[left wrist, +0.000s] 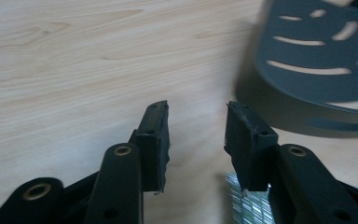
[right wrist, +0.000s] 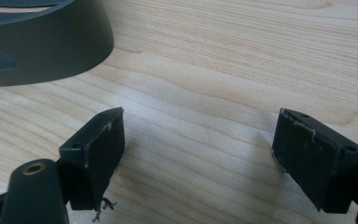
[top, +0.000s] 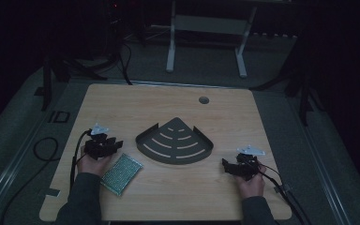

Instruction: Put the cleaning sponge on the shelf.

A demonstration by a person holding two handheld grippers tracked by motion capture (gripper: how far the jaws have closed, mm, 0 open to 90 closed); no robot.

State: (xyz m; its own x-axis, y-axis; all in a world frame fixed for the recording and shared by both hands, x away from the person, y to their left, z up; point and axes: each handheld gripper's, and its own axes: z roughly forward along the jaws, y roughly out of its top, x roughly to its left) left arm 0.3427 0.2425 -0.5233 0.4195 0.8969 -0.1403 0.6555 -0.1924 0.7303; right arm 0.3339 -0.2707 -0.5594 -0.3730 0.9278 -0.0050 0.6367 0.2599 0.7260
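At frame centre, a dark grey fan-shaped slotted metal tray sits on the light wooden table. Left gripper, partly open, and right gripper, wide open, hold nothing. A green mesh sponge lies lower left.

I see a light wooden desk with a round cable hole toward one o'clock. Beyond it, at twelve o'clock, a white metal frame stands on grey carpet; black cables loop at nine o'clock.
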